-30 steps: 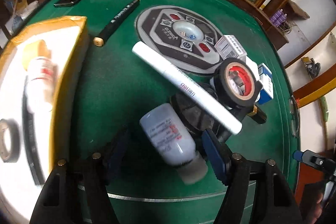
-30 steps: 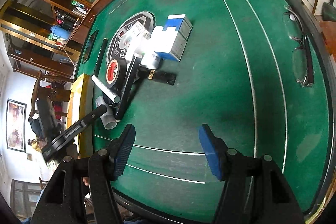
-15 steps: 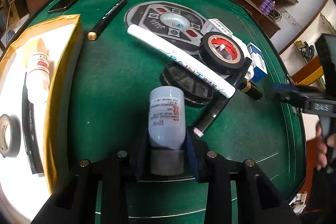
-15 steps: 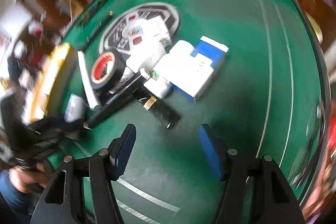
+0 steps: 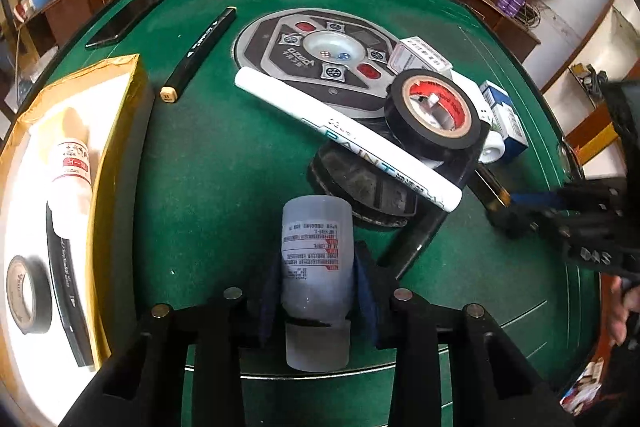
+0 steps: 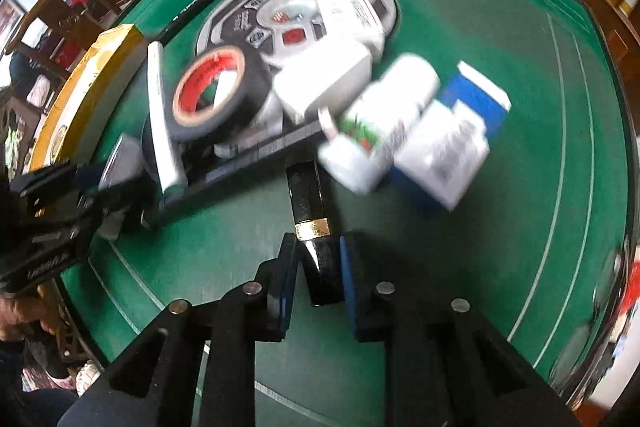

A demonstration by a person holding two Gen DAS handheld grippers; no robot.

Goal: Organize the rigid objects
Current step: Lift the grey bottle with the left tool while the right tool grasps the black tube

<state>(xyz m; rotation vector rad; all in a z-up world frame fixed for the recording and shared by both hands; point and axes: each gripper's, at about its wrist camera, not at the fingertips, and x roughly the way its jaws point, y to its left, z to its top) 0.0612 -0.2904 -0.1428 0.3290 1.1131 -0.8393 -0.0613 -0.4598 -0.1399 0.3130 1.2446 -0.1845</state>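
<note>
Now left tool point(image 5: 316, 291) clamping grey bottle point(image 5: 318, 259), right tool point(image 6: 318, 267) closing around black tube point(image 6: 316, 227)

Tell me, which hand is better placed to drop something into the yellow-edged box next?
Probably the left gripper: it grips the white bottle, and the box lies beside it. The right gripper is closing around a black tube, farther away.

Open green felt point(image 6: 500, 27) lies clear right of the pile — room to pass there. Leftward, the tape roll point(image 5: 434, 111), white paint marker point(image 5: 344, 137) and black pens crowd together, touching; the yellow-edged box point(image 5: 116, 131) walls the left side.
</note>
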